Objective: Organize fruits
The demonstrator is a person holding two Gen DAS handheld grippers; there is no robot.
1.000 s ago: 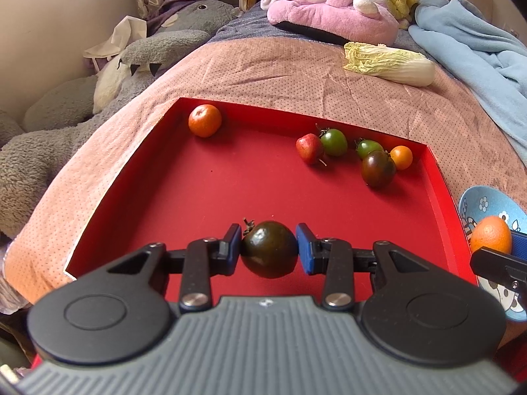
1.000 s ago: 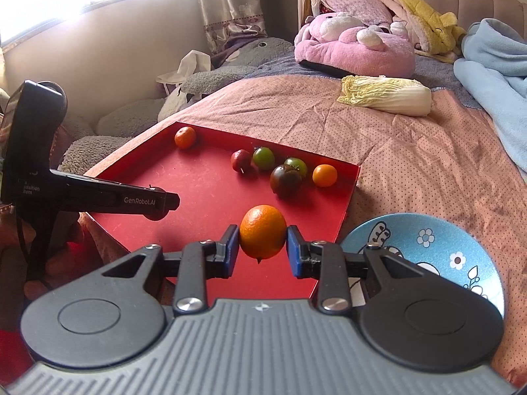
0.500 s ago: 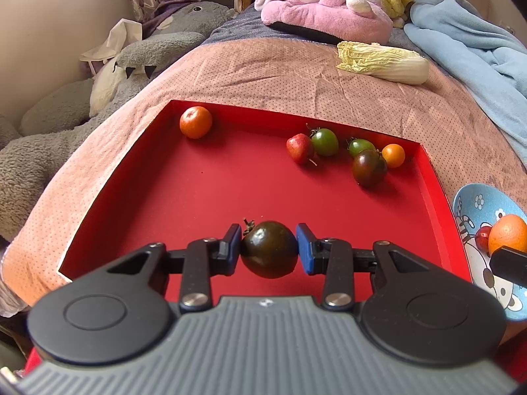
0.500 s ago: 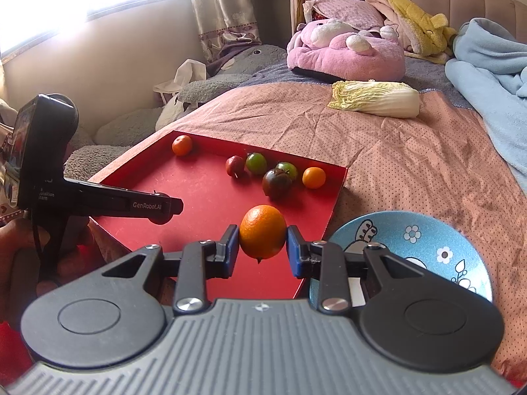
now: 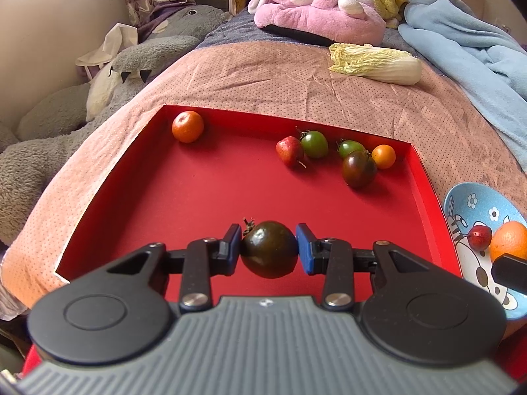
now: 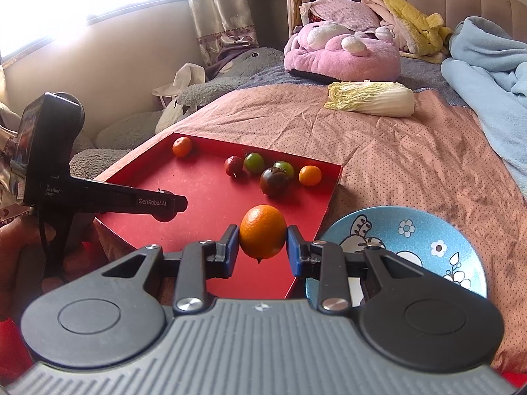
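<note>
Spread over the pink quilt, my shallow red tray (image 5: 425, 181) keeps six fruits while my left gripper (image 5: 268, 250) pinches a dark round tomato (image 5: 269, 249) above it, my right gripper (image 6: 262, 245) an orange mandarin (image 6: 263, 231) (one red fruit (image 5: 479, 237) sits in the blue bowl (image 5: 474, 204)), so I judge sorting barely begun.

**Fruit split between tray, bowl and two grips**

A dark, near-black tomato (image 5: 269, 249) with a dried stem hangs clamped above the red tray (image 5: 138, 204). A glossy orange (image 6: 263, 231) is pinched likewise near the blue bowl (image 6: 428, 230). In the tray lie a small orange fruit (image 5: 187, 126) in the far corner and a cluster: red fruit (image 5: 290, 150), two green tomatoes (image 5: 314, 144), a dark tomato (image 5: 359, 169), a tiny orange one (image 5: 383, 156). A red fruit (image 5: 479, 237) sits in the bowl.
</note>
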